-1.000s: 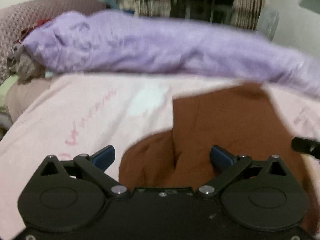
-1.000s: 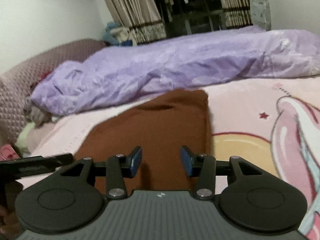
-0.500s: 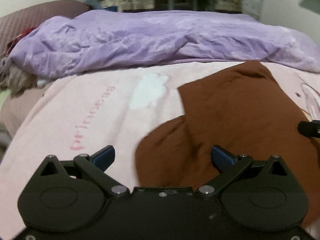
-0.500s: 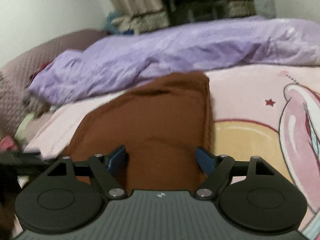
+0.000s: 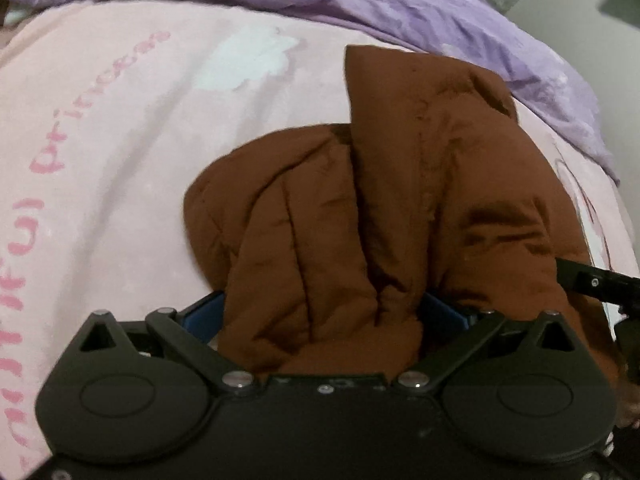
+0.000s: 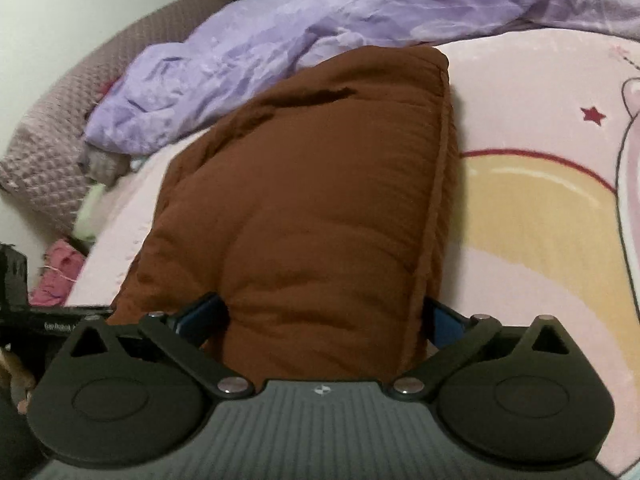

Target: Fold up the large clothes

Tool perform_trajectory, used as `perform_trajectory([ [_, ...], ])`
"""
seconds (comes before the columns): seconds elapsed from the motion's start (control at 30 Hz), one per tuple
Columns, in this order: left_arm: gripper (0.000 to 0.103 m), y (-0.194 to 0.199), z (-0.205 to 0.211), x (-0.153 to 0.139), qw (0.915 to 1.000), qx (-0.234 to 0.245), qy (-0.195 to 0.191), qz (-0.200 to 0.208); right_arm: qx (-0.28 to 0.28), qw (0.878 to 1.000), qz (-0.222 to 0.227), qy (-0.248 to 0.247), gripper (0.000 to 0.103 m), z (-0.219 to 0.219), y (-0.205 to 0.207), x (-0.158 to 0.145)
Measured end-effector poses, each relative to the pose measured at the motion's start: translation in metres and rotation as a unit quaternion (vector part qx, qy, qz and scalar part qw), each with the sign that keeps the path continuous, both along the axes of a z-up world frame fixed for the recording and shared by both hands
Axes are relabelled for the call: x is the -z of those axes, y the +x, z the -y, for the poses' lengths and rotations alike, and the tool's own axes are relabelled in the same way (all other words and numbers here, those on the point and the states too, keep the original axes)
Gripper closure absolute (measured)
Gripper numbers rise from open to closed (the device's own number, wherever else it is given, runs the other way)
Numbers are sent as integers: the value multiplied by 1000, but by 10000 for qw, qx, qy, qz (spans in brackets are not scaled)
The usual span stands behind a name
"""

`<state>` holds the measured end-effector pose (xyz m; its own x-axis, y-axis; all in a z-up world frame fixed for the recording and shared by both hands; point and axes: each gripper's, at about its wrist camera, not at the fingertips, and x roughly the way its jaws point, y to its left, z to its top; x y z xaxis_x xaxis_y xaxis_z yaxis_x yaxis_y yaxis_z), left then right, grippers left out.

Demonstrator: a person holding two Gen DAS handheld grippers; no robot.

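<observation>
A brown garment (image 5: 400, 200) lies folded in a thick bundle on the pink bedsheet (image 5: 120, 140). My left gripper (image 5: 320, 312) is open wide, with the near left part of the garment bulging between its blue pads. My right gripper (image 6: 320, 316) is also open wide, with the near right end of the same garment (image 6: 320, 200) between its pads. Neither pair of fingers is pinching the cloth. The other gripper's black body shows at the right edge of the left wrist view (image 5: 596, 280).
A rumpled purple quilt (image 6: 360, 28) lies along the far side of the bed. A mauve textured headboard or pillow (image 6: 60, 120) stands at the left. Small pink and green items (image 6: 60, 268) sit by the bed's left edge. The sheet (image 6: 540, 200) has a cartoon print.
Both grippers moved forward and down onto the brown garment, so its near edge now sits between the open fingers. The right gripper opened wider over the second.
</observation>
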<state>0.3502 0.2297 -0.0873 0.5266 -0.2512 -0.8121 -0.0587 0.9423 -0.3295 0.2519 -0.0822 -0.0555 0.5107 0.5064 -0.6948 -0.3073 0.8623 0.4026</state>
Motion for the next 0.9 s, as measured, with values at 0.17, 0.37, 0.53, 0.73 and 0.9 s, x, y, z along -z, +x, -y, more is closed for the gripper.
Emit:
perform_trajectory([
  [0.17,0,1,-6,4,9997,-53,-179,161,111,9999,-6,40,0,2,4,6],
  [0.37,1,6,6,1,9994,-105,160,278,444,9980,311,-326,0,-16,0,6],
  [0.53,66,-15,10,-13,9964,81,63,839,313,9975,557,-317,10,-14,-12,-12],
  [0.73,80,-30,19,-52,9912,165,-85,1311,69,9970,747,-177,38,0,-22,-63],
  [0.9,81,-31,54,-98,9833,472,-386,1716,272,9948,975,88,38,50,-27,-101],
])
